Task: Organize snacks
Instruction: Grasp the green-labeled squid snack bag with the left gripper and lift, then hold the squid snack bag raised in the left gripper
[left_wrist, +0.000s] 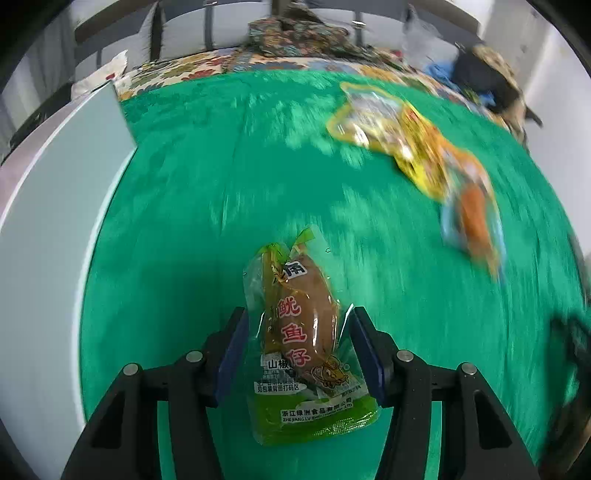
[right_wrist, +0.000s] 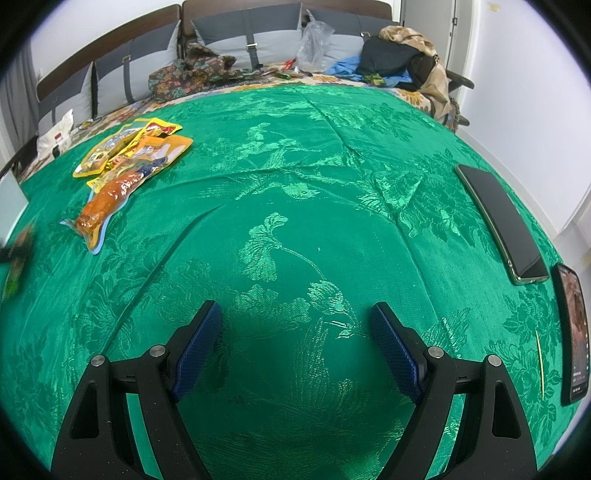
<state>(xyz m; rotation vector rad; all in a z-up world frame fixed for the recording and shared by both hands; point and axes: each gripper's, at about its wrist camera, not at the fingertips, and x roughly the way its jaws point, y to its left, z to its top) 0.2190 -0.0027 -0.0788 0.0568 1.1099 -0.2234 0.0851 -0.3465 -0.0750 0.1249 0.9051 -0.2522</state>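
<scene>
Your landmark is the green cloth (right_wrist: 295, 192). Up its left side lies the snack pile (right_wrist: 125, 166); carry level toward it. Your left gripper (left_wrist: 299, 347) has its jaws closed on the squid snack packet (left_wrist: 303, 332) above the cloth; keep that grip steady. Your right gripper (right_wrist: 295, 347) hovers wide open, empty.

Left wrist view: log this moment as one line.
left gripper: shut on green squid snack packet | right gripper: open | yellow-orange snack pile: on green cloth
</scene>
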